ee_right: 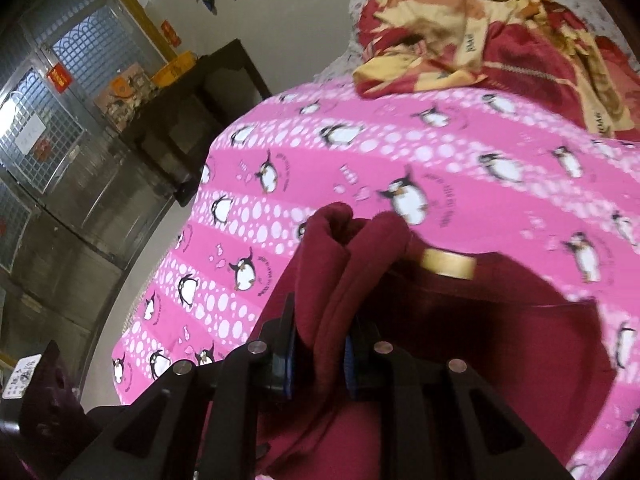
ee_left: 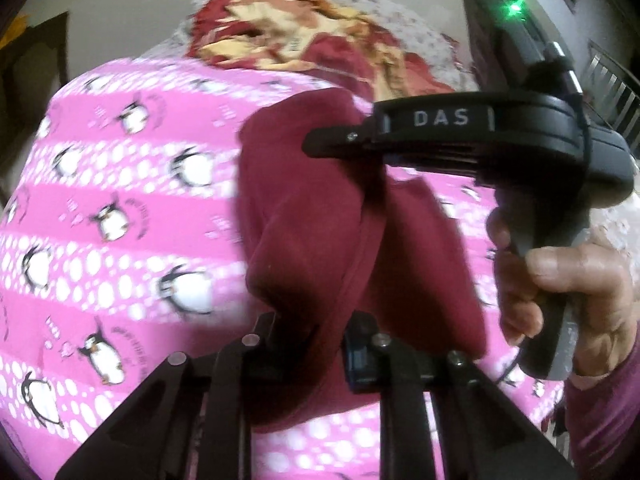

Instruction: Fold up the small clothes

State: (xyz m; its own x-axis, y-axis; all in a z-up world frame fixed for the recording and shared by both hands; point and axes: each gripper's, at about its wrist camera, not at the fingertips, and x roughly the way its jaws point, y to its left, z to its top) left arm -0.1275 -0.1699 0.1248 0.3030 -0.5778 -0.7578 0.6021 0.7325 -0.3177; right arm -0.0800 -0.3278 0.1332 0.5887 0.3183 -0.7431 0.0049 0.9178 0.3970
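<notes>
Both the left gripper (ee_left: 316,344) and the right gripper (ee_right: 320,354) are clamped on the maroon garment (ee_left: 320,216); soft, light fleece likely sags, so gripping edges suits it.

light: dim, indoor | blur: motion smear on bedspread (ee_left: 120,184) | edges: fisheye bending, dark corners

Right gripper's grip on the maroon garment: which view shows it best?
Right wrist view: the right gripper has bunched maroon garment clamped between its blue pads. The left wrist view shows that gripper only from the side, its tips on the cloth, pads hidden.
</notes>
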